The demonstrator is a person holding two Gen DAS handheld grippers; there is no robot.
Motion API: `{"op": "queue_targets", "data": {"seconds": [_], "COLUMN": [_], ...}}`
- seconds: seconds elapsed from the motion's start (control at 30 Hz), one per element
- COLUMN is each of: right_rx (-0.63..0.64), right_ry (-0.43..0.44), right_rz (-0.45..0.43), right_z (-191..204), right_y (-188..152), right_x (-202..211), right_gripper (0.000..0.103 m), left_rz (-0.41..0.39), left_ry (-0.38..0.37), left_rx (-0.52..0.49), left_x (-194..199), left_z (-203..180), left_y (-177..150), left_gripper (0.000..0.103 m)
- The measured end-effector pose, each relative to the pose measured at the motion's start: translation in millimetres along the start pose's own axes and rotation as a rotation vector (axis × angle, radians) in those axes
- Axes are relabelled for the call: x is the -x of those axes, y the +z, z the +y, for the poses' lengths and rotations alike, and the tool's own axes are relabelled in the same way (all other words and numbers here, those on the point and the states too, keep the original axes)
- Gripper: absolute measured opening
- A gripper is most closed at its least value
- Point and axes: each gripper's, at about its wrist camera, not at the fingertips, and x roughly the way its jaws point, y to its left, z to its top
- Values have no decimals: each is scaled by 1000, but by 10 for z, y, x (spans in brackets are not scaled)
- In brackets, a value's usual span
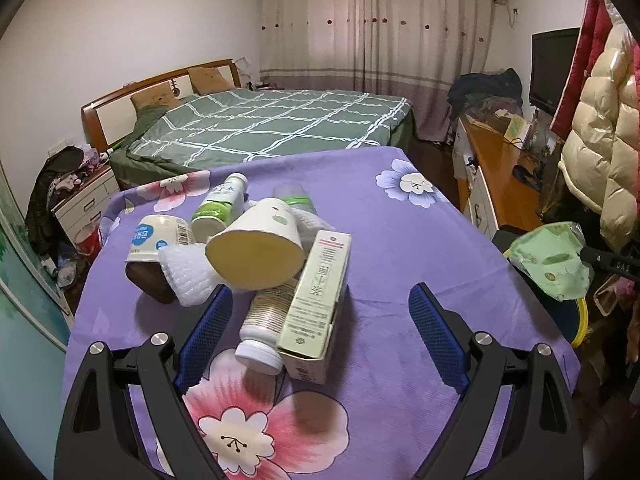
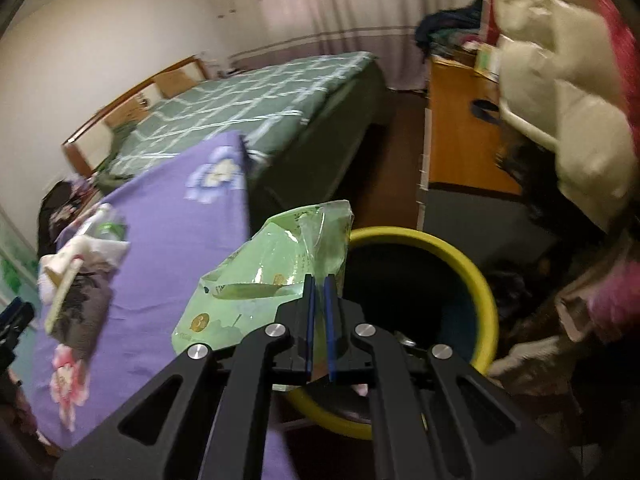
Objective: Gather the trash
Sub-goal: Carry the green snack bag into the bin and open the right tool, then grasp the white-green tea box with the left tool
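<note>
the right hand-held gripper (image 2: 320, 280) pinches a green plastic wrapper (image 2: 276, 276) beside the yellow-rimmed bin (image 2: 476, 276), seemingly to drop it in, while the left hand-held gripper (image 1: 320, 300) gapes wide, empty, over the trash pile (image 1: 256, 248) on the table (image 1: 400, 240).

The table (image 1: 400, 216) fills the middle of the left wrist view, and the bed (image 1: 260, 128) lies behind it. A pile of trash sits on the table, left of middle. In the pile, the paper cup (image 1: 256, 248) lies on its side on top. The box (image 1: 316, 304) leans at its right, and the small bottle (image 1: 266, 324) lies just left of the box (touching it). At the right edge, the bin (image 2: 476, 280) stands beside the table. The plastic bag (image 2: 276, 272) hangs over the bin's rim.
</note>
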Motion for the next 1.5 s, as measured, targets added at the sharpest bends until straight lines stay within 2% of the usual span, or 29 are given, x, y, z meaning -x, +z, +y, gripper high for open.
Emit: {"op": "queue_targets", "data": {"seconds": [0.13,0.2,0.27,0.37,0.57,1.03,1.23,1.37,1.43,1.5], "right_rx": [-14,-22,-24,-27,-21,0,6,9,7,4], "right_ry": [-71,-79,-95,-101,-107,-97,-88,-81,-79,-77], "right_rz": [24,37,37,34,27,10,24,28,25,21], "right_z": [-191,-235,-261,-270,-196,-69,-47,-34,-37,-43], "right_y": [-89,-127,-151,-151,-136,-104,-119,-127,-127,-124], "right_x": [-118,-175,-201,-217,-209,-177,-242,-253,-249,-240], "right_gripper": [8,12,20,26,30,33,33,33,33,33], "left_rz": [-7,-6,-5,-5,4,55,99,138,133,133], "left_ry": [8,13,16,18,17,26,14,-4,11,17], "left_rx": [-5,-7,-7,-10,-10,-9,-31,-37,-50,-62], "left_x": [49,58,67,72,36,-287,-549,-733,-768,-795], "left_z": [-48,-46,-48,-55,-52,109,119,103,81,55], "left_y": [12,7,0,-2,-8,-96,-112,-135,-144,-140], "left_gripper": [88,88,88,88,88,88,72,57,53,45]}}
